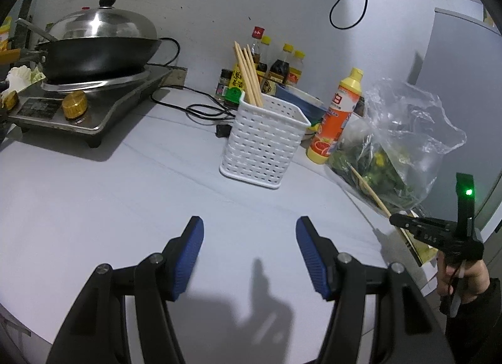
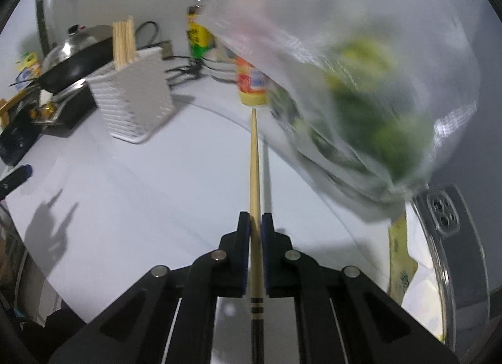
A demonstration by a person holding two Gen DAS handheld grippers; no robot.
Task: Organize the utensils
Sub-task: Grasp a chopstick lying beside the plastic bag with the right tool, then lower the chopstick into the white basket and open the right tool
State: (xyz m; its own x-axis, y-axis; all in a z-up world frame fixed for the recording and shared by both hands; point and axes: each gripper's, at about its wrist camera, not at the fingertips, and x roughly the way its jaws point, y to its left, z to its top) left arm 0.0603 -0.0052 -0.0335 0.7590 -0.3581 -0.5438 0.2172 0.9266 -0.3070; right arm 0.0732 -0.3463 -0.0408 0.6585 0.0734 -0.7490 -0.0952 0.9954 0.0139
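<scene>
A white perforated utensil basket (image 1: 265, 141) stands on the white counter and holds several wooden chopsticks (image 1: 249, 77) upright in its back corner. It also shows in the right wrist view (image 2: 135, 94). My left gripper (image 1: 249, 229) is open and empty above the counter, in front of the basket. My right gripper (image 2: 255, 218) is shut on a wooden chopstick (image 2: 253, 160) with a dark banded end. The chopstick points forward towards an orange bottle. In the left wrist view the right gripper (image 1: 395, 219) is at the right, holding the chopstick (image 1: 370, 190) beside the bag.
A black wok with a steel lid (image 1: 100, 41) sits on a cooker at the left. Sauce bottles (image 1: 282, 66) stand against the wall. An orange and yellow bottle (image 1: 335, 119) and a clear bag of greens (image 1: 395, 144) stand right of the basket. A black cable (image 1: 200, 110) lies behind the basket.
</scene>
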